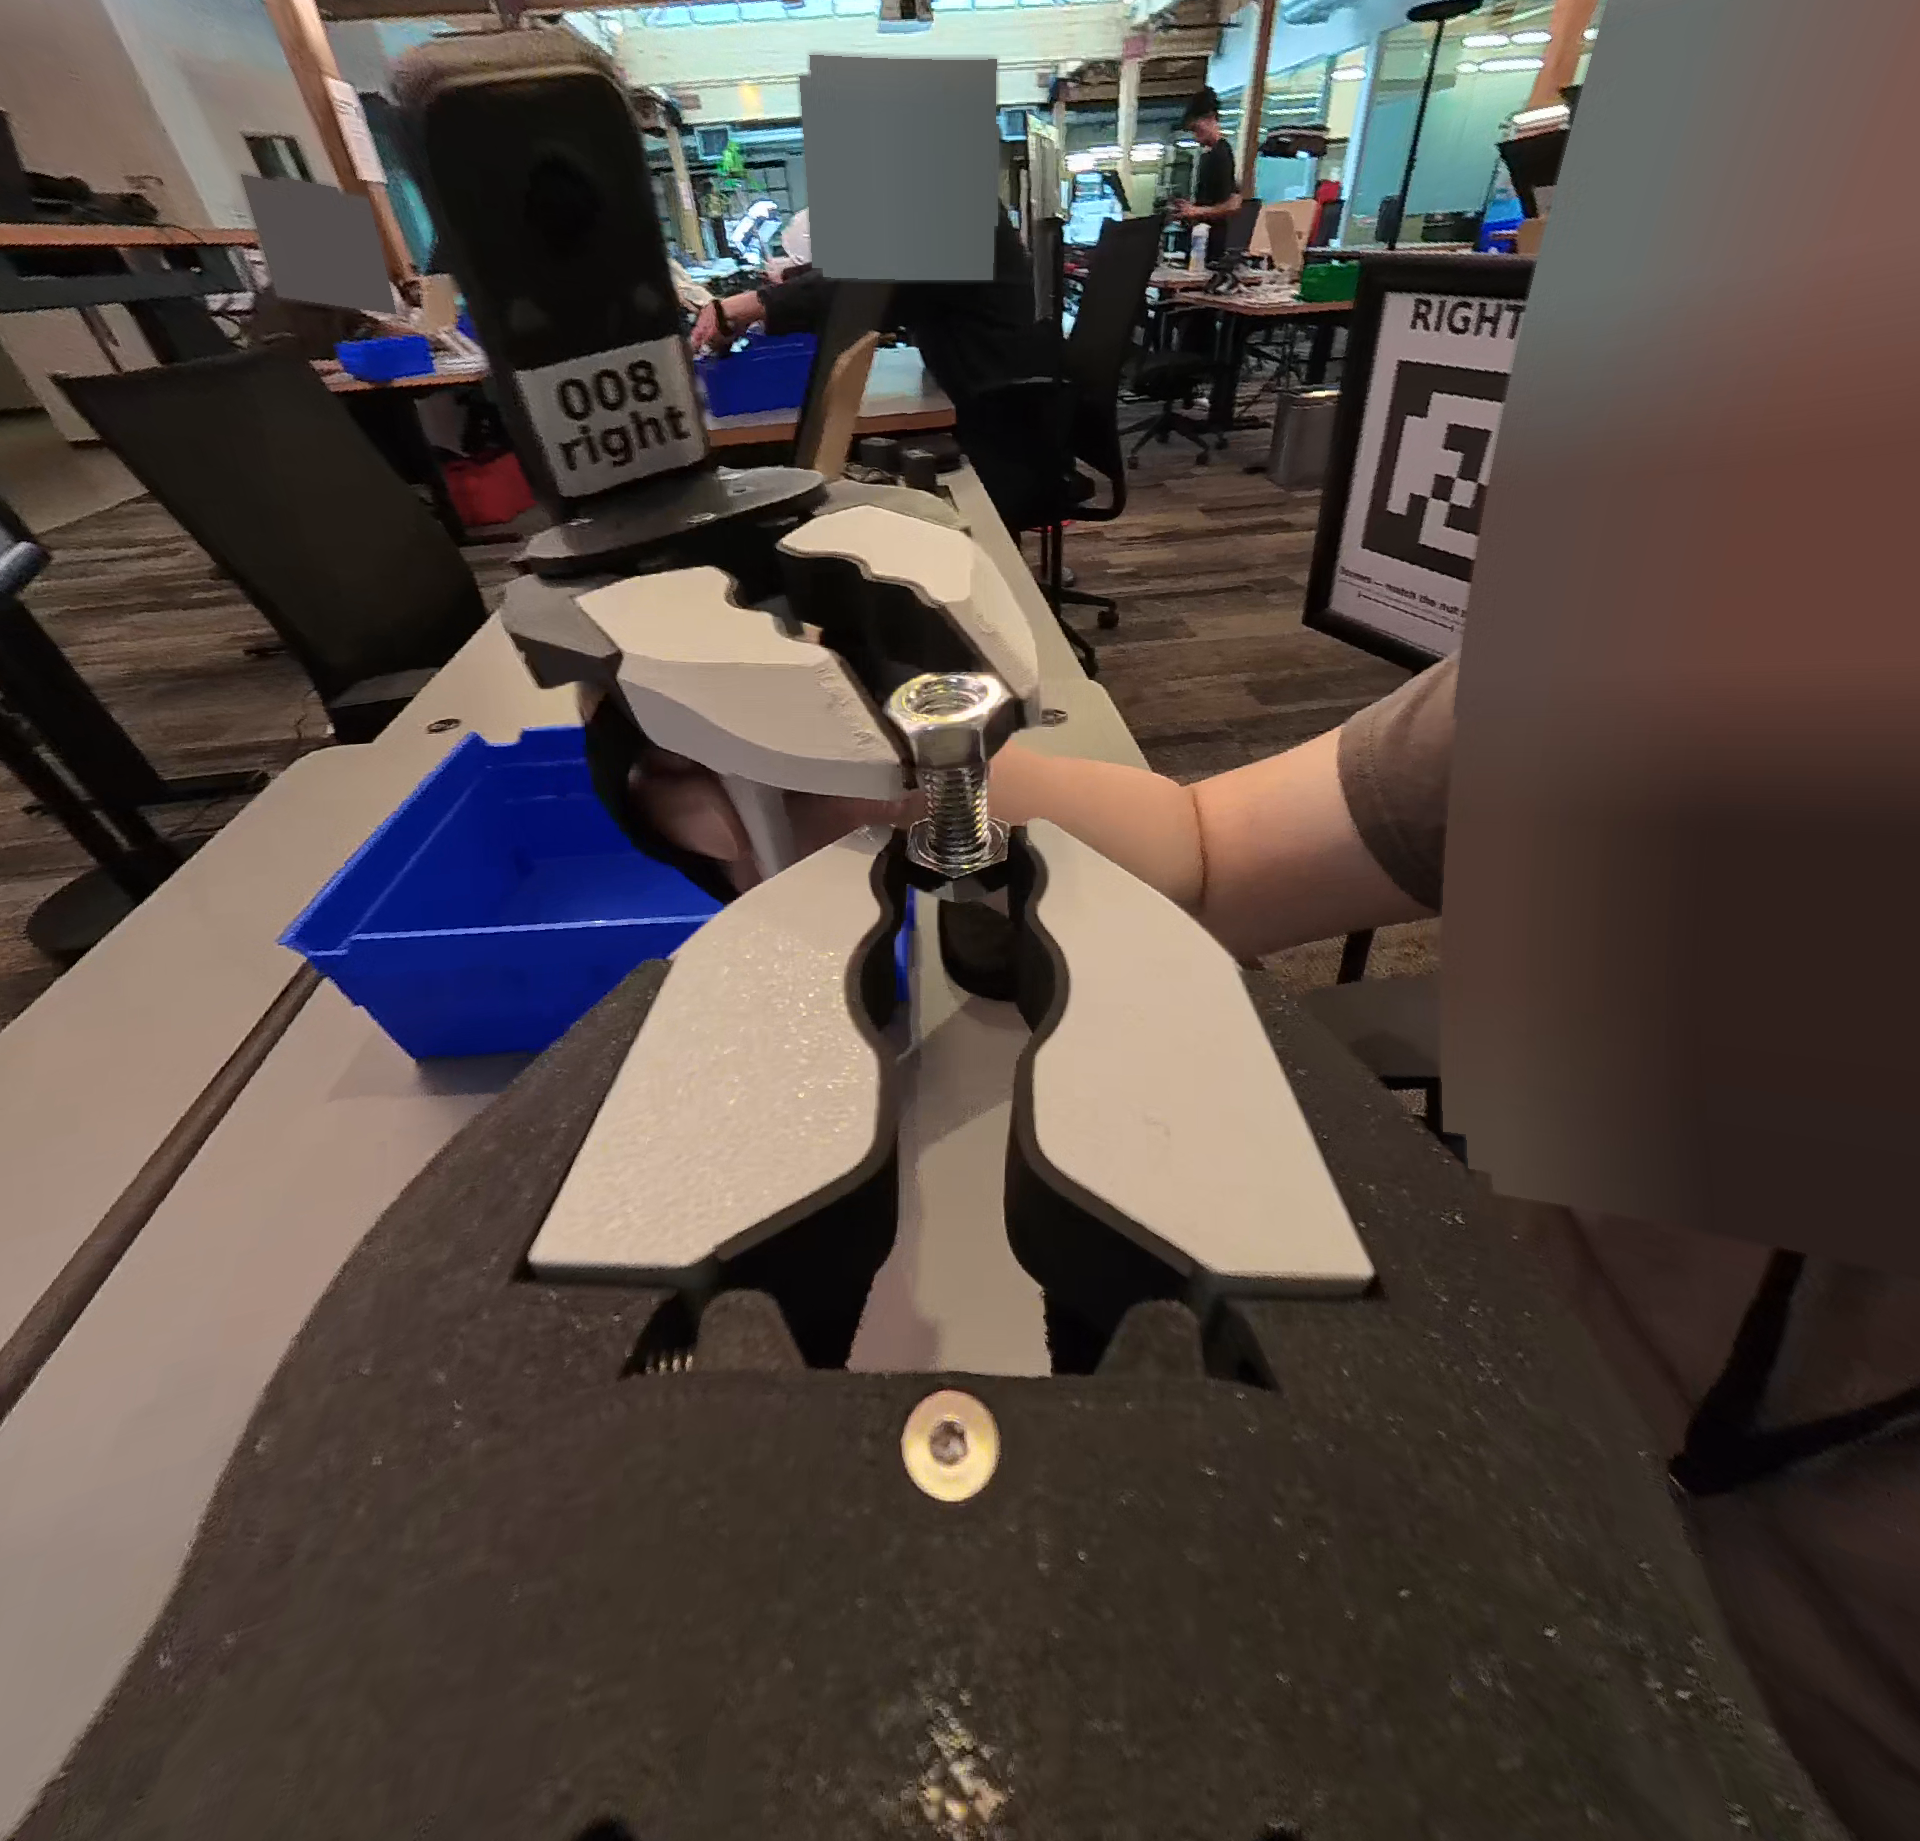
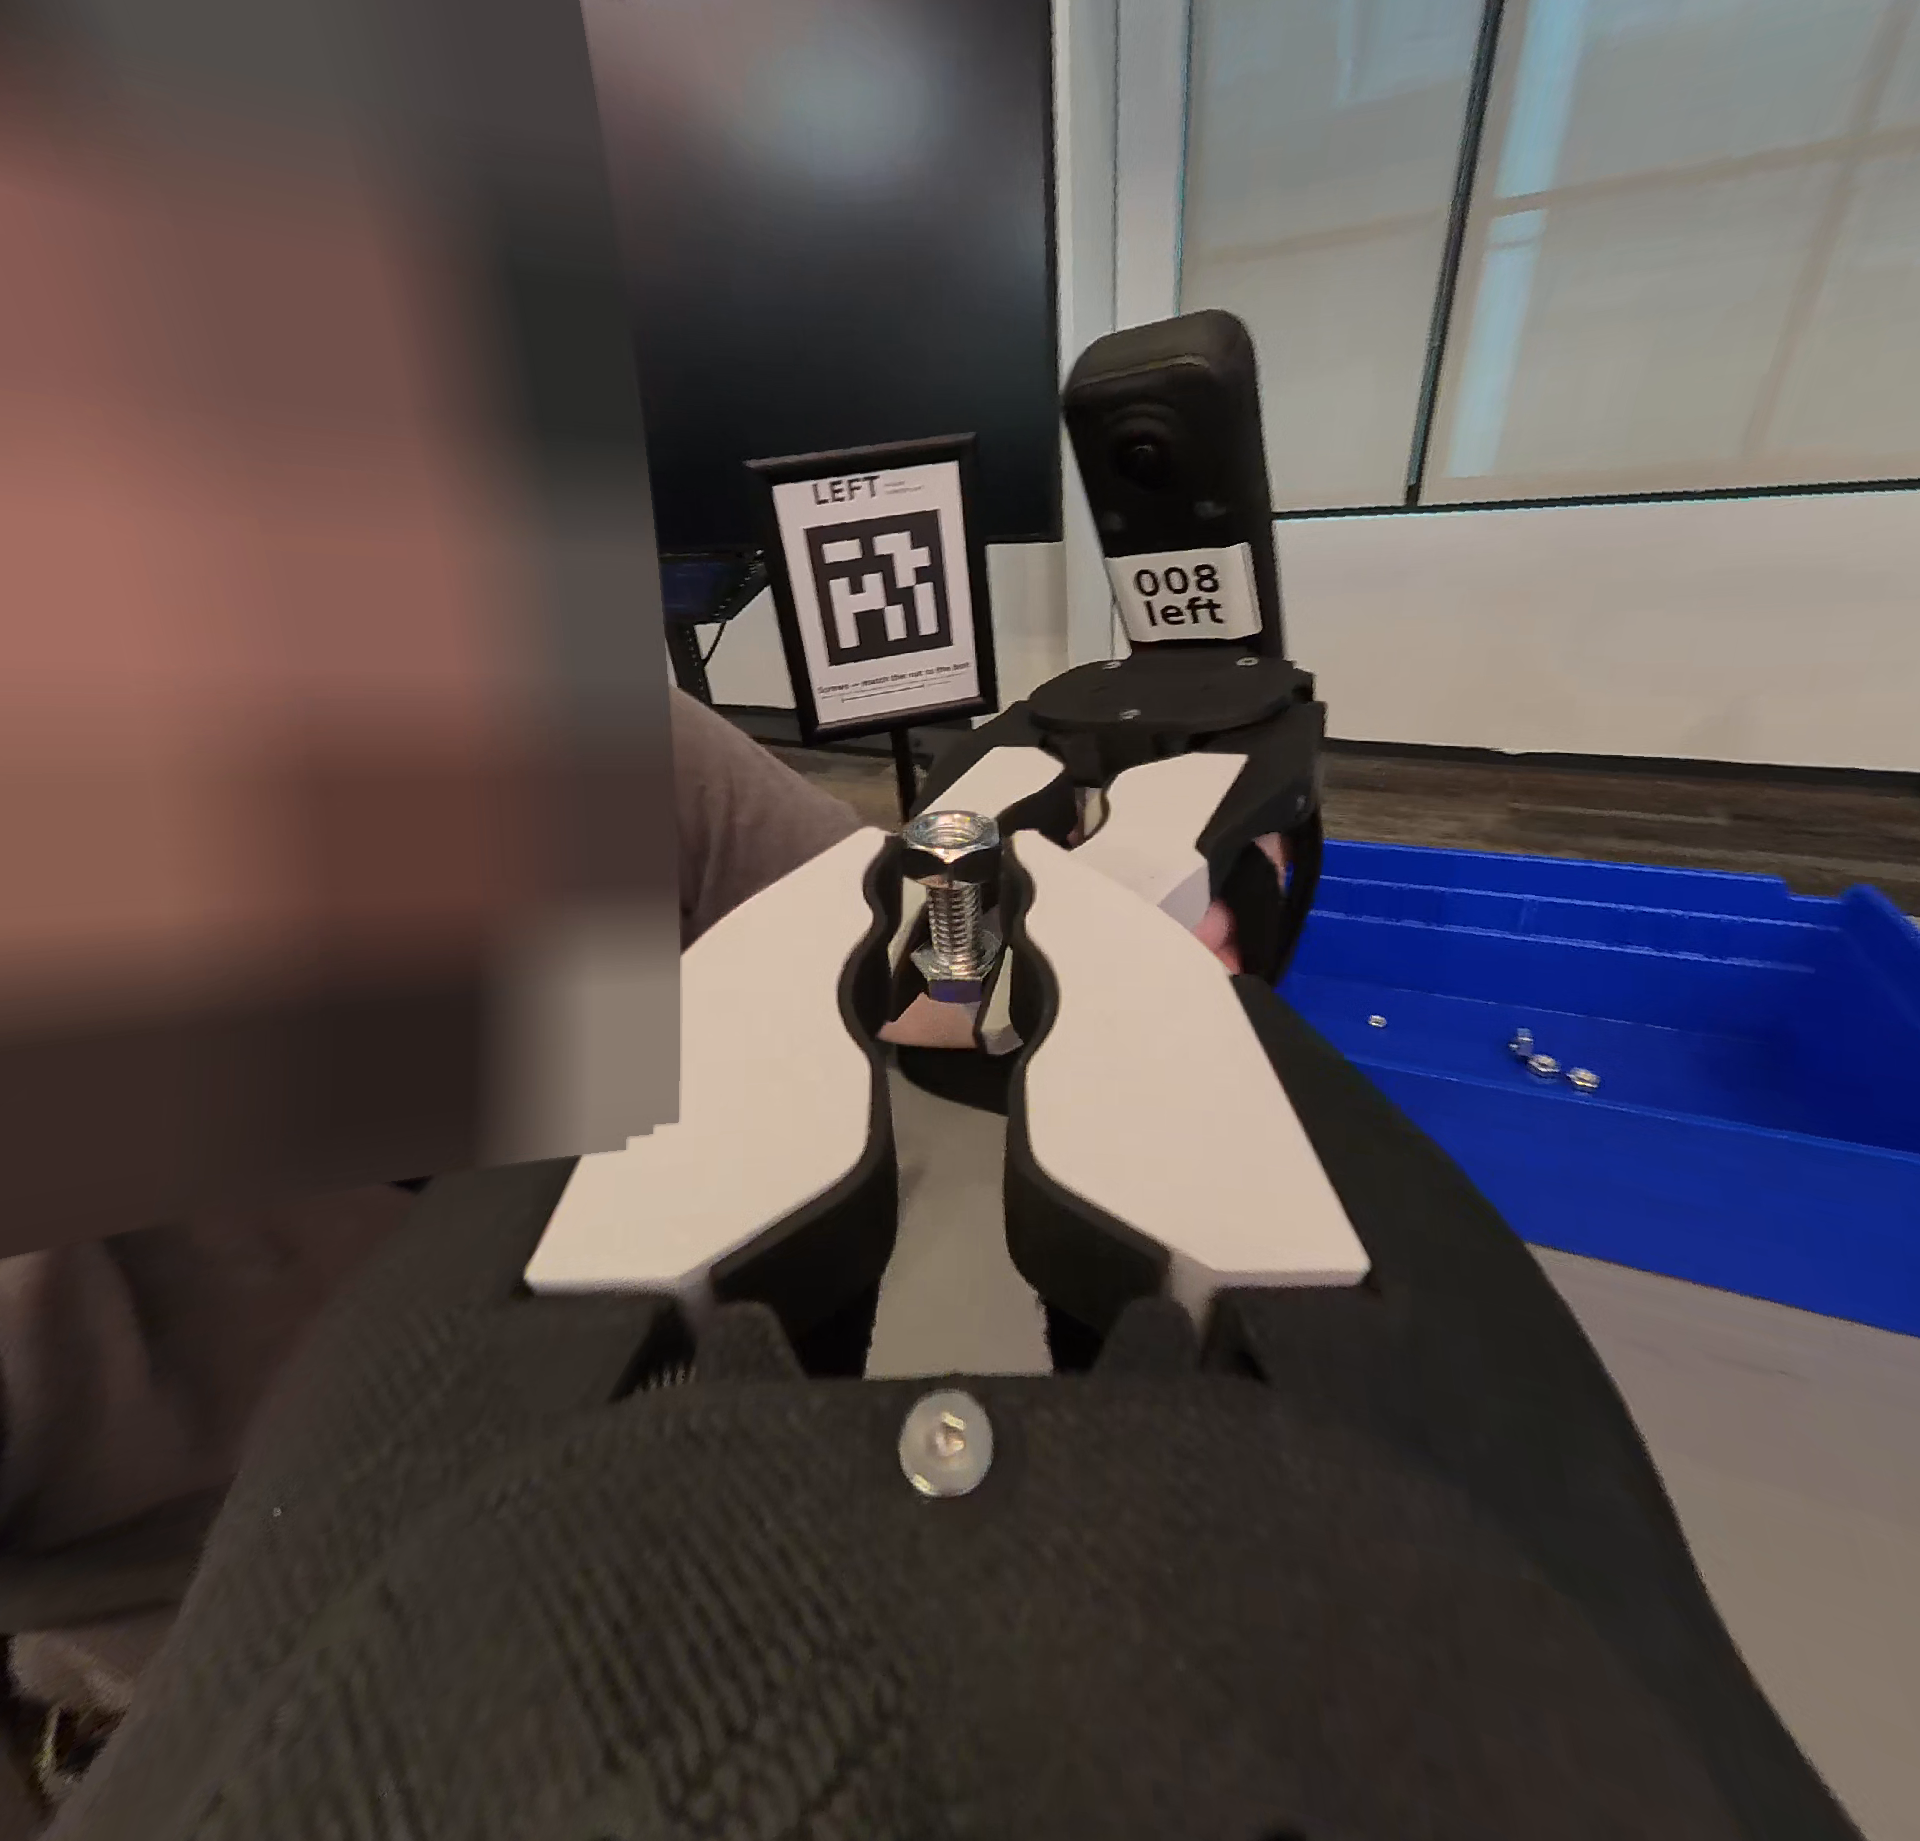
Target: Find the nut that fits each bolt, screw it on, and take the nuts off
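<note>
I hold the bolt (image 1: 954, 792) upright in the air between my two tongs, because turning a nut needs one end fixed and the other free to spin. My left gripper (image 1: 956, 872) pinches the bolt's lower end, at the hex head under a thin washer or flange, so the thread stands straight up out of its tips. My right gripper (image 2: 951, 861) comes in from the opposite side and is pressed onto the nut (image 2: 950, 849) at the very top of the thread, its tips clamped on the nut's flats. The two tongs face each other nearly tip to tip, one just above the other, which keeps the nut's axis in line with the bolt. I judge the nut sits only on the first turns, since most of the thread is bare between the two grips; whether it is going on or coming off I cannot tell. The blue bin (image 2: 1621, 970) lies on the table beyond my left gripper, below both tips, with a few small loose nuts (image 2: 1548, 1064) on its floor, kept near for the next match.
</note>
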Demonstrator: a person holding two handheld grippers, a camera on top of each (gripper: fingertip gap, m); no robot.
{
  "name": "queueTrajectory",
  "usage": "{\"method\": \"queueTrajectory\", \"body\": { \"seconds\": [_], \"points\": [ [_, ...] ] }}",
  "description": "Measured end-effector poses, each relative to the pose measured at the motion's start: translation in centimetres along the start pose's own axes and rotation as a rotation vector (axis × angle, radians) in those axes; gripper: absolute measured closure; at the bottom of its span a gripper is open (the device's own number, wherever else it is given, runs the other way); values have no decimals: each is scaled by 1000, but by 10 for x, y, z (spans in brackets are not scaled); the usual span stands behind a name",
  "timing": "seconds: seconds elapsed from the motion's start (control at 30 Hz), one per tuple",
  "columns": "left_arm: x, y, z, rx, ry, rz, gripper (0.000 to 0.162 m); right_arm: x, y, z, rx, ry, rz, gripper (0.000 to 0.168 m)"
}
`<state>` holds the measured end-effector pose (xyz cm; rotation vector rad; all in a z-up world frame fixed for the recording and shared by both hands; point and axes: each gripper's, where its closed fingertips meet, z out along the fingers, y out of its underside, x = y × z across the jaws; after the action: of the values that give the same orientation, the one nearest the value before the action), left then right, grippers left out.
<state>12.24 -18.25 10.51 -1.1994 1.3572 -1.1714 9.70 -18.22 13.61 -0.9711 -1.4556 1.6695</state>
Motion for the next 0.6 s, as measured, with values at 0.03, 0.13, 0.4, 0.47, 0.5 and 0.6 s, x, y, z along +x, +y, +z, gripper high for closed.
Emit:
{"method": "queueTrajectory", "body": {
  "seconds": [0.03,0.13,0.4,0.47,0.5,0.6],
  "points": [
    [-5,0,-1,2,-27,-9,144,5,-1,-1,7,30,1,150],
    [-24,0,-6,4,-148,-26,144,23,-5,-6,26,157,1,150],
    [-64,9,-21,-41,-416,-49,144,63,-3,-16,38,476,-28,151],
    [-69,12,-23,-62,-461,-44,144,69,-2,-17,39,529,-15,151],
    [-72,12,-25,-69,-486,-40,144,71,-2,-18,43,555,-7,150],
    [-78,16,-27,-91,-542,-46,144,77,0,-19,53,616,25,150]
  ]
}}
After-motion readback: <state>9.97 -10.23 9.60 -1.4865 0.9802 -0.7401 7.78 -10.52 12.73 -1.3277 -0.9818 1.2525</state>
